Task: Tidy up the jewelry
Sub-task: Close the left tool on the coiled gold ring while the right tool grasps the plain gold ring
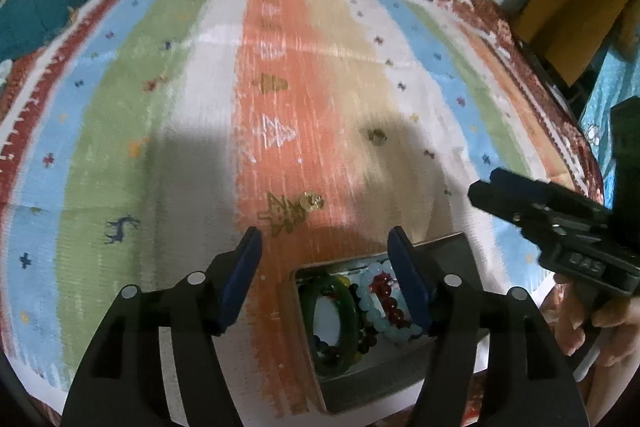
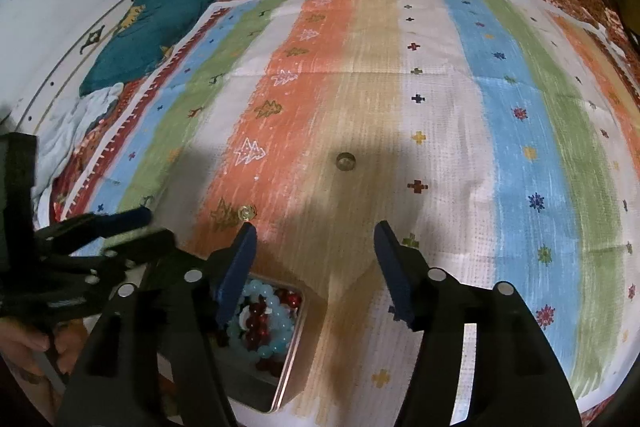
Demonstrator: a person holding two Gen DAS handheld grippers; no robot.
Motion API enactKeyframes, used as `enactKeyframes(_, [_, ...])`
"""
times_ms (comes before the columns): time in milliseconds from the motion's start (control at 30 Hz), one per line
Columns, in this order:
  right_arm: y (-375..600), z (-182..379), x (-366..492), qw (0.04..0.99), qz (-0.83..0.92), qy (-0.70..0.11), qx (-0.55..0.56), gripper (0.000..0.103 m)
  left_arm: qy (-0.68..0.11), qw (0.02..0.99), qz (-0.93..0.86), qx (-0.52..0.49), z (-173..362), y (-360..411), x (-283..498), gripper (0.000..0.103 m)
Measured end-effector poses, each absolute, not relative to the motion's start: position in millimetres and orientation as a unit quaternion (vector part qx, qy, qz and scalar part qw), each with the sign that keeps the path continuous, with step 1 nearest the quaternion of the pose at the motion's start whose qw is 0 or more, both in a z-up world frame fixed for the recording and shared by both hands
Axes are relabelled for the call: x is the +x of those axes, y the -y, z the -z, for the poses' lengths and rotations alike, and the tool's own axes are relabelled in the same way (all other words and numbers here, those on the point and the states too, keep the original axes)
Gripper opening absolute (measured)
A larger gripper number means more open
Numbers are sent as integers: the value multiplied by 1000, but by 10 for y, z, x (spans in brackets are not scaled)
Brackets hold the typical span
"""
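Both grippers w/ jaws spread, nothing betw. them: left gripper [image 1: 325, 241] above the box's far edge, right gripper [image 2: 316, 235] over bare striped cloth [image 2: 520, 131]. Open box [image 1: 456, 247] below holds green bangle [image 1: 346, 311] & bead bracelets [image 2: 266, 323]. Gold ring [image 1: 311, 201] and another small piece [image 2: 345, 161] lie loose on cloth, well apart.
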State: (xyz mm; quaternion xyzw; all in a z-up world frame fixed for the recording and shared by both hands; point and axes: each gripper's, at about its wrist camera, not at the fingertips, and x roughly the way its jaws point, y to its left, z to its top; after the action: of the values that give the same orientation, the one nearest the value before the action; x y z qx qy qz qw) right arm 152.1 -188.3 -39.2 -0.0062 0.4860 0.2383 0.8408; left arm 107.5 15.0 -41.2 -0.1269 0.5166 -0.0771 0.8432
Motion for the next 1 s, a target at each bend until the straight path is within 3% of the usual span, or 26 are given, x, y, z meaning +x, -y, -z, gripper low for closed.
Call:
enactKeyframes(233, [1849, 449, 1641, 838, -230, -495, -12, 67, -531, 833, 75, -133, 494, -153, 1219, 68])
enactKeyframes(1000, [1653, 714, 2190, 826, -204, -525, -34, 69, -589, 799, 81, -93, 807, -26, 1666, 66])
